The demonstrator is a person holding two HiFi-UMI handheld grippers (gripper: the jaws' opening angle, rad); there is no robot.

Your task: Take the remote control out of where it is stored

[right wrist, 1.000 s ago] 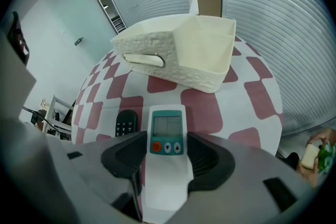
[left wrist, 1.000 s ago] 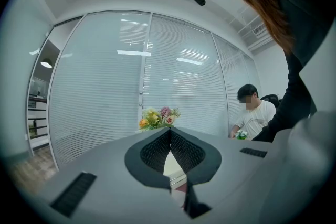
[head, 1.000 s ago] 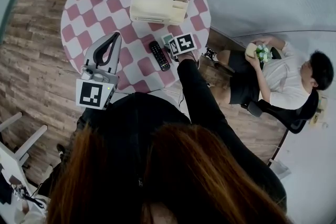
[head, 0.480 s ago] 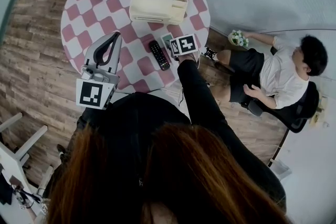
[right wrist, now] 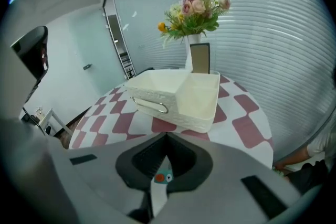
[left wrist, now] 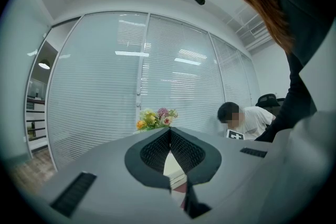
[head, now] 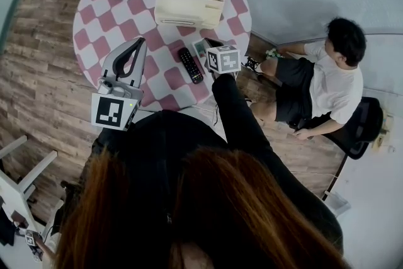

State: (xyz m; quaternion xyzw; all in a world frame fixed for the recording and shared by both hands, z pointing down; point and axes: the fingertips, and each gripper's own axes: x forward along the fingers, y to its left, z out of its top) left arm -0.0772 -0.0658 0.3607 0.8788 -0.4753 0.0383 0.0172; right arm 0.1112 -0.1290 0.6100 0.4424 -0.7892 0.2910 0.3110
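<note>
Checkered tabletop (head: 101,16) holds the black remote control (head: 191,65) just left of the closed right hand-held gripper (right wrist: 167,136).

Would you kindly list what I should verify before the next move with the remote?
1. Grip: light remote between right gripper jaws, which are closing: ok.
2. Out of storage: remote lies outside cream box: ok.
3. Lifted off tablecloth: cannot tell.
4. Spare hand: left gripper shut, empty: ok.
5. Neighbour: black remote not gripped: ok.
</note>
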